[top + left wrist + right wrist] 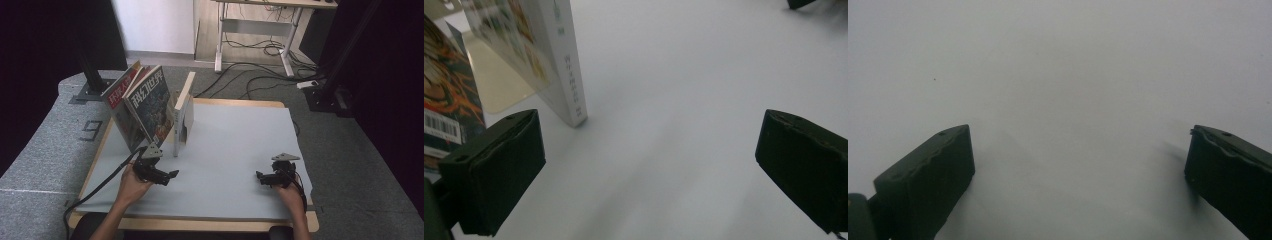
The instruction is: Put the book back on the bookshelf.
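Observation:
Several books and magazines stand at the table's back left. A magazine with a dark illustrated cover leans left onto a red-topped one. Right of them a white book stands nearly upright; its spine rises just ahead of my left gripper. My left gripper hovers low over the grey mat, near the books' front, jaws wide apart and empty. At the front right my right gripper is open too, pointing left over bare mat.
A grey mat covers the wooden table. Beyond the table a desk frame and loose cables lie on the floor. A black stand rises at the back left.

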`<control>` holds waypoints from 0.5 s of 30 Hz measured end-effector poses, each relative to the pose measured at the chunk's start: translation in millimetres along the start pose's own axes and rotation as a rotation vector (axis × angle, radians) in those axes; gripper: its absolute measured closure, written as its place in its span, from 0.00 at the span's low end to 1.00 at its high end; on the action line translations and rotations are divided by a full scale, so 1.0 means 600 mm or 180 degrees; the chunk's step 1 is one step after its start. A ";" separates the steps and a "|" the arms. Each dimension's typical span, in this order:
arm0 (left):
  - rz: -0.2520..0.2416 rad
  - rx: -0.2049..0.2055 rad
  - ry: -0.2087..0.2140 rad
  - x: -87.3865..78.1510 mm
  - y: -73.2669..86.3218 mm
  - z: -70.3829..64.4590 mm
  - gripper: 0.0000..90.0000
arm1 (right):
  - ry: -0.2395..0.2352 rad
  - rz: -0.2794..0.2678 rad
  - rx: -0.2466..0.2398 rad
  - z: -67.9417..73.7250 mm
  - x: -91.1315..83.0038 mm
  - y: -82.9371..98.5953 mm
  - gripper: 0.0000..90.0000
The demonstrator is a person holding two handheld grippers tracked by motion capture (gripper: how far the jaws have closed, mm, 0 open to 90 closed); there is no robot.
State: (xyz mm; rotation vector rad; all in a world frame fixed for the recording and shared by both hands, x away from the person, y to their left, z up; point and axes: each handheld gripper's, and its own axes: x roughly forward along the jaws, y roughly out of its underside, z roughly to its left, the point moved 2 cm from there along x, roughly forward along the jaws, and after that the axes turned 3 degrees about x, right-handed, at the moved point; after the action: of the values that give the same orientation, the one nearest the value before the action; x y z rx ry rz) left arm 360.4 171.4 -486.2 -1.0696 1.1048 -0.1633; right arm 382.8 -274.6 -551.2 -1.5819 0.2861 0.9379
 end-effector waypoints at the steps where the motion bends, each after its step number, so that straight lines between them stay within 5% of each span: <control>1: -0.0006 -0.0019 0.0016 0.003 0.005 0.000 0.00 | 0.0000 0.0000 0.0000 0.000 0.000 0.000 0.00; 15: 0.0236 -0.0119 0.0106 0.051 0.065 -0.003 0.00 | 0.0002 -0.0004 0.0000 0.000 0.000 0.000 0.00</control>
State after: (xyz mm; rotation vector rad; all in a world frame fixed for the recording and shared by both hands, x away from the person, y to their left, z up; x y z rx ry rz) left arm 359.4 172.3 -535.9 -1.0608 1.1798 -0.1020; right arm 382.6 -274.5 -551.2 -1.5823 0.2855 0.9367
